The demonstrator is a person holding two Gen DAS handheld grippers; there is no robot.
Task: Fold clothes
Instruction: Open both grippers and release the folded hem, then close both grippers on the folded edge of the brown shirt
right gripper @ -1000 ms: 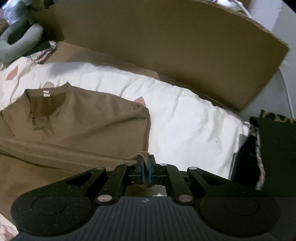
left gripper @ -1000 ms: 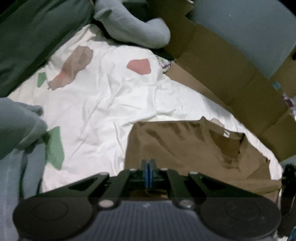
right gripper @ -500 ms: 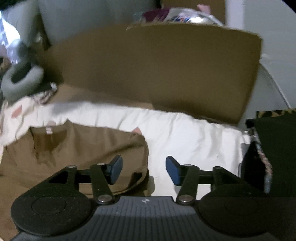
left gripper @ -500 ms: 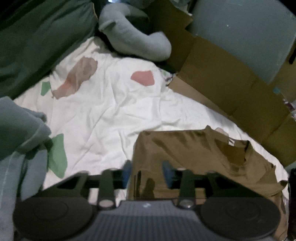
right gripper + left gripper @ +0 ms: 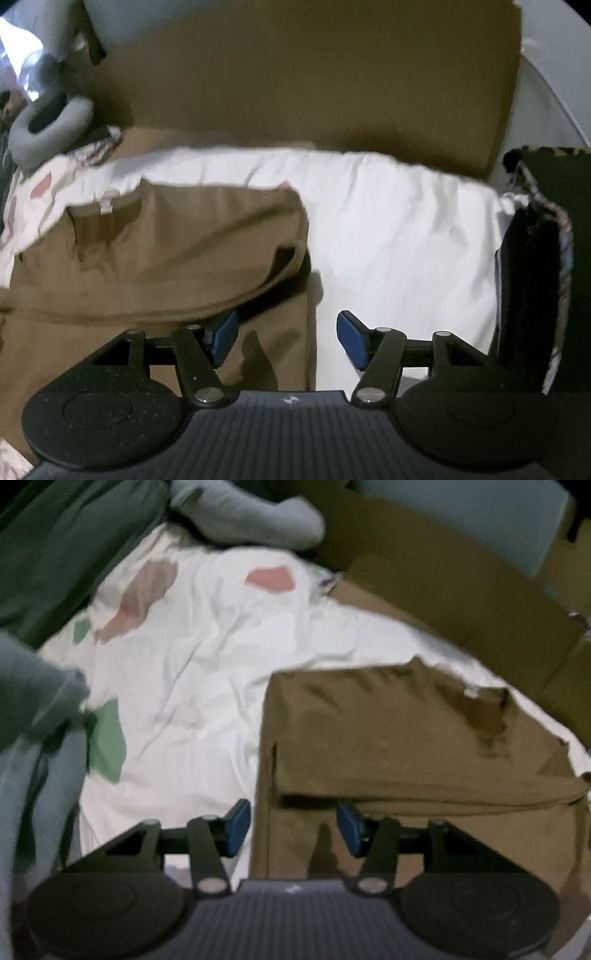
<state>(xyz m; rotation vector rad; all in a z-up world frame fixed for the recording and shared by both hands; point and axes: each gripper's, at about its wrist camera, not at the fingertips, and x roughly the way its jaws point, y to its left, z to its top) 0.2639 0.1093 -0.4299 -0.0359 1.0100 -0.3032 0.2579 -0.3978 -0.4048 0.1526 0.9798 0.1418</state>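
Both grippers were pinched shut a second ago and have let go. Now the left gripper (image 5: 293, 827) and the right gripper (image 5: 286, 339) have their jaws apart and opening wider, with nothing pinched. Each one hangs over a side edge of the brown shirt (image 5: 406, 738), which lies folded on the white sheet (image 5: 207, 672), near the cardboard (image 5: 314, 74).

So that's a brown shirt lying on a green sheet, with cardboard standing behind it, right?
Not quite: the sheet under the brown shirt is white, with only a few green and pink patches, as the left wrist view shows. The cardboard does stand behind it.
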